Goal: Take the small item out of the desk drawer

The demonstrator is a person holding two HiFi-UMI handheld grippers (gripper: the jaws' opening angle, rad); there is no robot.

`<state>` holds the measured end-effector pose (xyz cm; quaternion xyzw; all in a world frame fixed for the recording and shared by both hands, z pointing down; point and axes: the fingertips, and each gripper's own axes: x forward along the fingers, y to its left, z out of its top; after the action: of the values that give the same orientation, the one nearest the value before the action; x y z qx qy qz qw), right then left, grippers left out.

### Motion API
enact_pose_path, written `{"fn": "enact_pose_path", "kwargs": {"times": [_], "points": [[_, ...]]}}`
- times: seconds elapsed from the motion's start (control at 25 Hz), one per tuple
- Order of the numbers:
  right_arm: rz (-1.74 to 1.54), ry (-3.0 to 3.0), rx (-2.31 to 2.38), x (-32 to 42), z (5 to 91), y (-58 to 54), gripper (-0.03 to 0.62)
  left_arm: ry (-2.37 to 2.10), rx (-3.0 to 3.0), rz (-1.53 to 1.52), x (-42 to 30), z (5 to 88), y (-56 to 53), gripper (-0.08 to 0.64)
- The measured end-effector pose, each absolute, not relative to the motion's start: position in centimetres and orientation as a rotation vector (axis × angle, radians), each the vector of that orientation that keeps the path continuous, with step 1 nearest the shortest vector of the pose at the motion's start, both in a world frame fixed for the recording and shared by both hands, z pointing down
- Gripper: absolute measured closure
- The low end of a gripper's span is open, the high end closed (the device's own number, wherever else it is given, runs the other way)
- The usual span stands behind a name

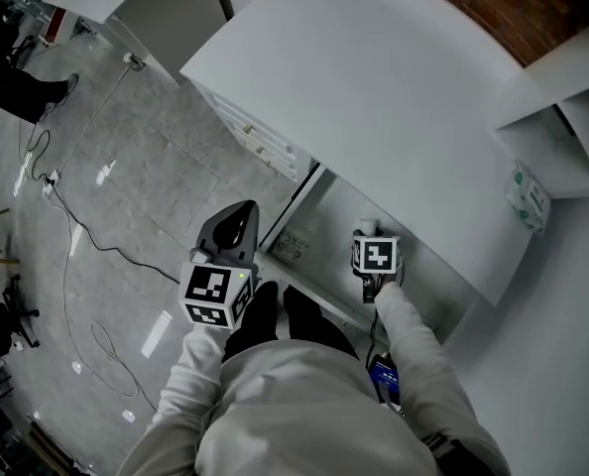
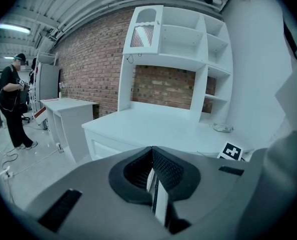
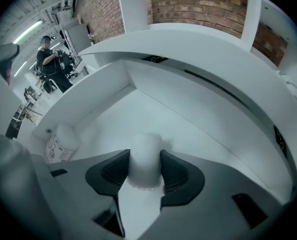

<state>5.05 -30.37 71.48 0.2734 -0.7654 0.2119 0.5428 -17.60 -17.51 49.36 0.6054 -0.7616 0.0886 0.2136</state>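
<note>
The desk drawer [image 1: 326, 209] stands pulled open under the white desk top [image 1: 374, 97]. My right gripper [image 1: 370, 234] reaches down into it. In the right gripper view a small white cylindrical item [image 3: 147, 143] sits upright on the drawer floor between the dark pads [image 3: 113, 170], which press on both its sides; my right gripper [image 3: 145, 164] is shut on it. My left gripper [image 1: 237, 214] hovers outside the drawer's front left corner, shut with nothing in it. In the left gripper view its tips [image 2: 152, 156] meet and point over the desk.
A white labelled bottle [image 3: 61, 143] lies in the drawer's left corner. A small packet [image 1: 526, 194] rests on the desk at the right, by the shelf unit [image 2: 178, 59]. Cables [image 1: 71, 236] trail over the floor on the left, where a person [image 2: 11, 104] stands far off.
</note>
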Motion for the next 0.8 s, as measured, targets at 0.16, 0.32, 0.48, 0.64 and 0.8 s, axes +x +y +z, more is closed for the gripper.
{"fn": "enact_pose_path", "kwargs": {"times": [0.16, 0.32, 0.48, 0.64, 0.8], "points": [[0.525, -1.86, 0.635, 4.5, 70.3, -29.8, 0.383, -2.108, 1.701, 0.239, -17.5, 49.2, -17.9, 0.541], [0.523, -1.941, 0.591, 3.0, 68.4, -28.8, 0.387, -2.099, 1.732, 0.226, -17.2, 48.9, -18.3, 0.541], [0.518, -2.02, 0.578, 1.9, 66.0, -28.2, 0.388, -2.089, 1.758, 0.218, -16.8, 48.6, -18.6, 0.541], [0.513, -2.097, 0.577, 1.2, 63.5, -27.7, 0.388, -2.079, 1.787, 0.215, -16.4, 48.3, -18.9, 0.541], [0.496, -2.183, 0.596, 0.7, 60.5, -27.5, 0.388, -2.071, 1.817, 0.212, -16.2, 47.9, -19.0, 0.541]]}}
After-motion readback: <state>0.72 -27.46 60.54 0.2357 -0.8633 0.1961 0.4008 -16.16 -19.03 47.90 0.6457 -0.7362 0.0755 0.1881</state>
